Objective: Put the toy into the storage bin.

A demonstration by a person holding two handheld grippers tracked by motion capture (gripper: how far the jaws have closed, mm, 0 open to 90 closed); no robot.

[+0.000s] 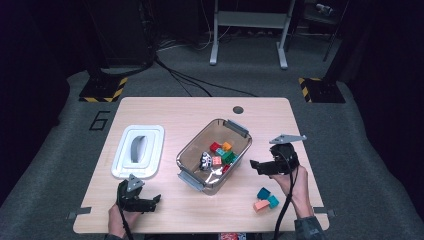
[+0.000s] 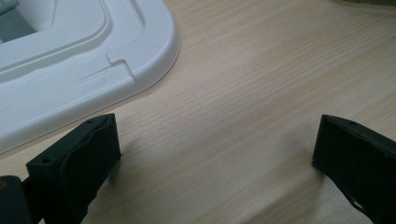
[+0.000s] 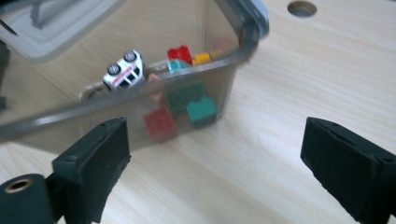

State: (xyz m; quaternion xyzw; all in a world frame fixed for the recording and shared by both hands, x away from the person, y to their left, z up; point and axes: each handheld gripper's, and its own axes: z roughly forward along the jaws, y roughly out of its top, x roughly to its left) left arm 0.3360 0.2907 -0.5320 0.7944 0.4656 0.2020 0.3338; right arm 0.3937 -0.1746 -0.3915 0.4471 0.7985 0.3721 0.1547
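Since the right gripper (image 1: 254,164) is wide open and empty beside the bin (image 1: 194,149), next step looks like fetching the blocks (image 1: 265,199) lying behind it, near the wrist: swing back, come down over one block, straddle it squarely, close. It points level at the bin wall. Left gripper (image 1: 154,200) rests low, jaws wide apart and empty, lid (image 2: 70,70) just ahead.

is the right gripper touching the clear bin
Apart. In the right gripper view the right gripper has open jaws with bare table between them, and the clear bin sits beyond the tips.
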